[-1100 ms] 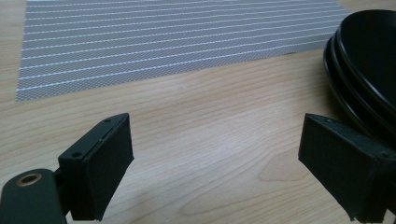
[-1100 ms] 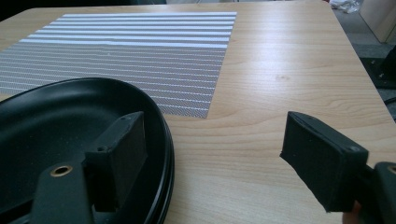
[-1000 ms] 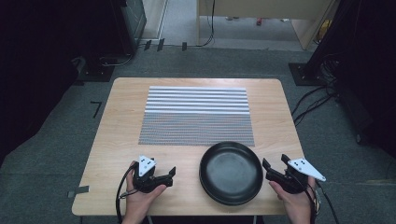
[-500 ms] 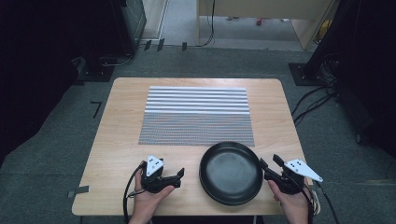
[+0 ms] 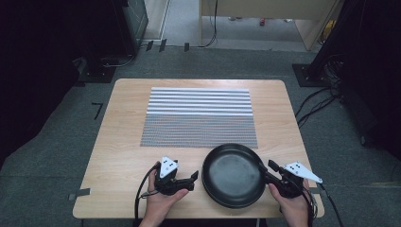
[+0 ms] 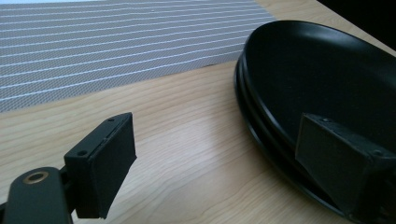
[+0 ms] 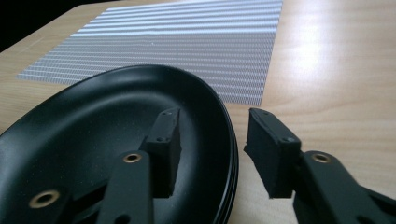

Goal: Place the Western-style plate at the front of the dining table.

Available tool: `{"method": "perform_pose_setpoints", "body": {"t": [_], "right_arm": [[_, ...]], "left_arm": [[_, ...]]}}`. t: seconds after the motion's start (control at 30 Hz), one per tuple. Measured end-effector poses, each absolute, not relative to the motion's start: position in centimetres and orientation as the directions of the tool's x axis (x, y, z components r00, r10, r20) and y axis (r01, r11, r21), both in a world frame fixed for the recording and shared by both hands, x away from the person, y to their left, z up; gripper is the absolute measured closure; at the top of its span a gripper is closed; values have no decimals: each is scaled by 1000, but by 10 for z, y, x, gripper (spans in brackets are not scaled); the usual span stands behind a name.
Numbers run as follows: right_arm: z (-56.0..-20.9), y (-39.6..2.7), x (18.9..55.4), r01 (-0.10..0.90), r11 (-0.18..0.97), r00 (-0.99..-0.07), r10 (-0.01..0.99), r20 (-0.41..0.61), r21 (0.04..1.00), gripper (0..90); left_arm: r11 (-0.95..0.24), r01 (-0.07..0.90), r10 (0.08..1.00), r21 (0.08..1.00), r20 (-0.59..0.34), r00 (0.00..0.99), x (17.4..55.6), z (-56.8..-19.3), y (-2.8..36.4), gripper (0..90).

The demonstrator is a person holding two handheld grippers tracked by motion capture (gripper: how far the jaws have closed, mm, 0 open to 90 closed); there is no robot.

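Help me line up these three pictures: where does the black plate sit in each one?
High view: the plate lies at the table's near edge, between the left gripper and right gripper.
Left gripper view: the plate is at the right, its rim by the right-hand jaw.
Right gripper view: the plate is at lower left, its rim between the jaws.
Shared landmark: the striped mat, just beyond the plate.

Light wooden table [image 5: 118, 156] with rounded corners sits on a grey carpeted floor [image 5: 56, 137], a grey-and-white striped woven placemat [image 5: 198, 116] lies flat across its middle and far half, and a stack of black plates [image 5: 232, 176] rests near the front edge, just overlapping the mat's corner.
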State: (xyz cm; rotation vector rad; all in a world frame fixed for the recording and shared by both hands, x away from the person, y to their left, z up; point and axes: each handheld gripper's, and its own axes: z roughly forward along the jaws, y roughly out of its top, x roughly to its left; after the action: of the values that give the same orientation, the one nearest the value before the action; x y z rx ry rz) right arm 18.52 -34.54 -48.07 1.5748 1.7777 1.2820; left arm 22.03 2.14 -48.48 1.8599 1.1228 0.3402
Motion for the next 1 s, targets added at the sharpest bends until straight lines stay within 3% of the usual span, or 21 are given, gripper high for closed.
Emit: {"method": "perform_pose_setpoints", "body": {"t": [0.17,0.37,0.57,0.73,1.0], "right_arm": [[-484,-351,187,546,-110,-271,915,299,831,629],[-483,-348,188,541,-92,-273,921,278,836,674],[-464,-344,199,539,-78,-243,939,244,839,676],[-454,-346,210,540,-191,-174,927,331,820,677],[-473,-351,200,531,-204,-137,937,321,822,677]], "left_arm": [[-192,558,802,807,-199,564,223,-484,7,135],[-209,566,796,798,-197,572,228,-484,-8,142],[-194,575,793,795,-218,569,238,-477,-19,150],[-204,583,793,786,-217,570,237,-480,-24,179],[-184,598,791,780,-244,561,233,-483,-15,235]]}}
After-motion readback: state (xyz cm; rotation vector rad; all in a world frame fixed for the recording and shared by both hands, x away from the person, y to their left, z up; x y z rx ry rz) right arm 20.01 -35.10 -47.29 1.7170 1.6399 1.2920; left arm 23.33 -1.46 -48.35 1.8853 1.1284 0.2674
